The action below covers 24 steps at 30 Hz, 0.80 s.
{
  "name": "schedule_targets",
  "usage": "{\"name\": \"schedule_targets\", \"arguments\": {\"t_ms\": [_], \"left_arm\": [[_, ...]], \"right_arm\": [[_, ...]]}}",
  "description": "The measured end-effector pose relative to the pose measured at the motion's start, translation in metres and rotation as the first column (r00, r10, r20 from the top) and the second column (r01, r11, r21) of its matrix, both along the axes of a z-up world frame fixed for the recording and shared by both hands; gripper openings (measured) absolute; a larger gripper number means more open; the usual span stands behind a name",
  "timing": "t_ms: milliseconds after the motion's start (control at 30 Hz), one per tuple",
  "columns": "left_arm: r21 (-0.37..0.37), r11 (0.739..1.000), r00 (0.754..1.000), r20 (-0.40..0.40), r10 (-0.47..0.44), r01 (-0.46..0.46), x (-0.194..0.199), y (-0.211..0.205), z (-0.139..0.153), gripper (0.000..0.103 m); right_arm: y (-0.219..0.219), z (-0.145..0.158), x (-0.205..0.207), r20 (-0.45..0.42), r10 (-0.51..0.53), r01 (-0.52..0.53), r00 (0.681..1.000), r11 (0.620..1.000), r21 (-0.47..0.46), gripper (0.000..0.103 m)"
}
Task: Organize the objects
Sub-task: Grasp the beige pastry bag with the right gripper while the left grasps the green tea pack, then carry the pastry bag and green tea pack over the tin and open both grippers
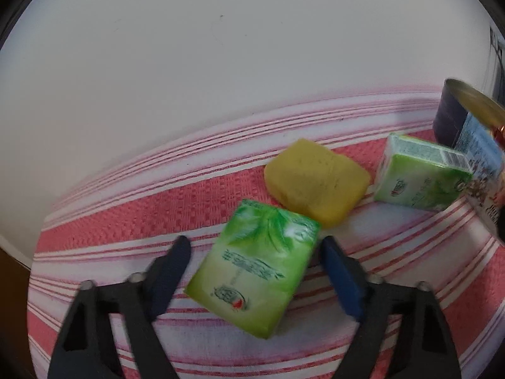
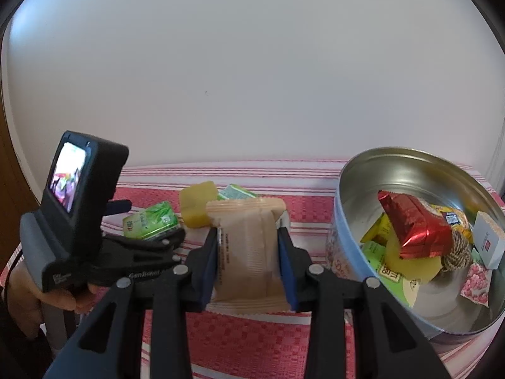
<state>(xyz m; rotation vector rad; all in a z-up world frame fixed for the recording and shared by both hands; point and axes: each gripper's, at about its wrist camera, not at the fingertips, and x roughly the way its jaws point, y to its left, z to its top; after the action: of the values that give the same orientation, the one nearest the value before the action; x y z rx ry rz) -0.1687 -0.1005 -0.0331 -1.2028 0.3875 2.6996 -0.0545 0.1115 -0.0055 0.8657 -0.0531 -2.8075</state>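
My right gripper [image 2: 249, 252] is clamped on a beige wrapper [image 2: 246, 246]; tin [image 2: 347, 221] at three o'clock. My left gripper [image 1: 252, 274] is spread around a green pack [image 1: 252, 268], pads not touching. Risks: skewed pack twists out; wrapper snags the rim.

The left wrist view looks steeply down along its fingers at the striped cloth [image 1: 126, 214], close over a green pack [image 1: 252, 268]; a white wall [image 1: 221, 47] fills the upper half. The right wrist view sits a little further back and flatter, facing the same wall [image 2: 252, 63], with the tin [image 2: 347, 221] at its right. Both views share the green pack [image 2: 151, 221], the yellow block [image 1: 315, 180] [image 2: 199, 205], the second pack [image 1: 419, 173] [image 2: 235, 192] and the tin [image 1: 451, 117].
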Motion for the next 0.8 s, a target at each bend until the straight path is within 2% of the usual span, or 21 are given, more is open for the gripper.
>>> {"name": "schedule_targets", "arguments": {"t_ms": [100, 233, 300, 400, 533, 800], "left_arm": [[0.004, 1.0, 1.0, -0.003, 0.031, -0.031, 0.004, -0.001, 0.002, 0.061], [-0.018, 0.992, 0.991, -0.046, 0.127, -0.128, 0.007, -0.012, 0.004, 0.056], [0.021, 0.979, 0.974, -0.106, 0.203, -0.202, 0.019, -0.014, 0.015, 0.056], [0.091, 0.957, 0.946, -0.154, 0.287, -0.275, 0.034, -0.022, 0.024, 0.056], [0.117, 0.942, 0.918, -0.216, 0.332, -0.314, 0.054, -0.024, 0.032, 0.056], [0.145, 0.933, 0.908, -0.224, 0.355, -0.329, 0.077, -0.017, 0.022, 0.057]], "right_arm": [[-0.003, 0.001, 0.0, -0.002, 0.007, -0.007, 1.0, 1.0, 0.003, 0.036], [0.001, 0.0, 0.008, -0.015, -0.005, 0.005, 1.0, 1.0, 0.003, 0.036], [0.0, -0.001, 0.01, -0.037, -0.016, 0.017, 0.999, 1.0, 0.004, 0.036], [0.0, 0.001, 0.017, -0.085, -0.031, 0.033, 0.996, 0.999, 0.018, 0.036], [-0.01, -0.003, 0.015, -0.127, -0.048, 0.051, 0.991, 0.998, 0.021, 0.036], [-0.016, 0.001, 0.029, -0.193, -0.06, 0.071, 0.979, 0.996, 0.051, 0.036]]}}
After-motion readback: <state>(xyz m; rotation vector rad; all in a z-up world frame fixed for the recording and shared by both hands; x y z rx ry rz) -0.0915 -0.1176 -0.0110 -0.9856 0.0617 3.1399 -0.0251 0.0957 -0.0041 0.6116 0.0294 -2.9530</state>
